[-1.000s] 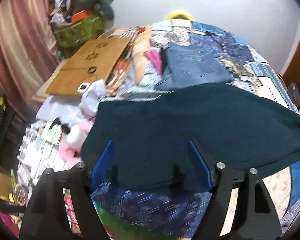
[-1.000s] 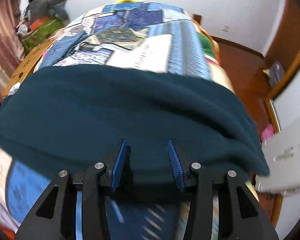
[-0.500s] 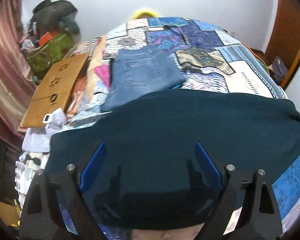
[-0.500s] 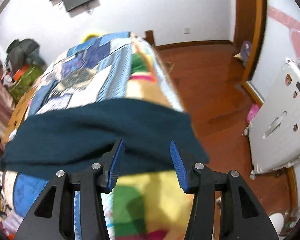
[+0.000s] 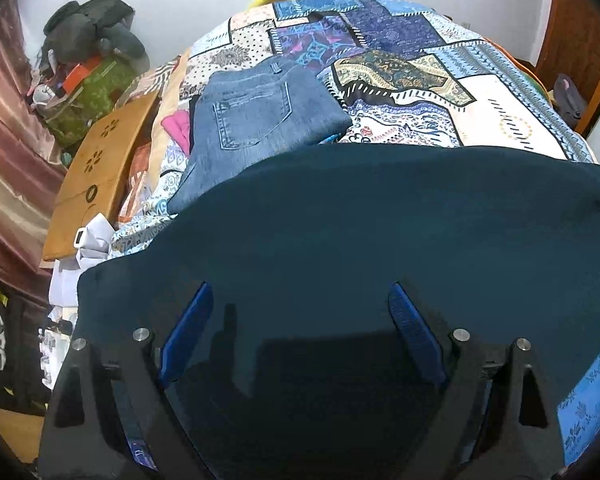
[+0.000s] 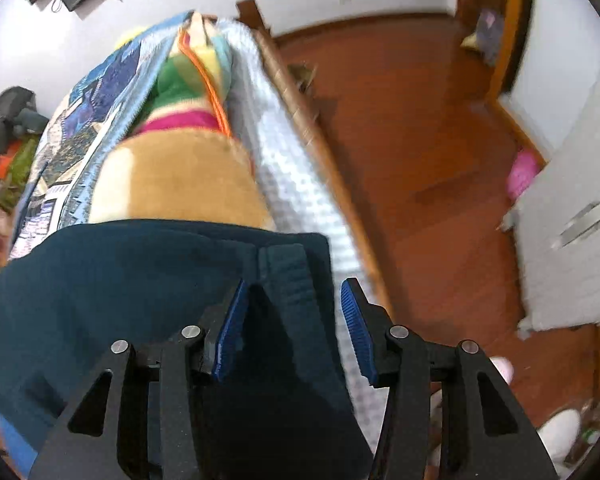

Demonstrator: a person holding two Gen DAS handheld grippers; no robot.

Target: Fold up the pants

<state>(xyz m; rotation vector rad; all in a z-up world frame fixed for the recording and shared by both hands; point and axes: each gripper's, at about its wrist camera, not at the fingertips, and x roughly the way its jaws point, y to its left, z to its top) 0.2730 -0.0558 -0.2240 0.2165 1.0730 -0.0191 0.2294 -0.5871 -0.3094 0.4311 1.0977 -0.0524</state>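
Both pairs of tongs point steeply down at the bed [image 5: 500, 92], one at each end of the dark teal pants [image 5: 380, 220] that lie spread across the patchwork quilt [image 5: 400, 32].

The left tongs [image 5: 300, 332] stand wide apart above the cloth. Their blue pads [image 5: 186, 330] hang clear of the pants, nothing is pinched between them, and their shadows fall on the fabric just below. These tongs have just been opening, and they are empty.

The right tongs [image 6: 296, 328] are about half open at the bed's right edge. A thick hemmed end of the pants [image 6: 284, 276] lies between the pads and rises toward twelve o'clock; the left pad [image 6: 230, 328] seems to brush it, the right one stands off it. They too have just been opening, so the cloth looks loose rather than pinched. This view is blurred.

Folded blue jeans [image 5: 256, 120] lie at eleven o'clock from the left tongs, just past the far edge of the pants. A wooden board [image 5: 100, 172] sits at ten o'clock, beside the bed.

A second ago the left view showed quilt under the tongs and the pants ahead; now the pants fill it. The right view then looked along the bed; now it has swung to the wooden floor [image 6: 420, 140] at two o'clock.
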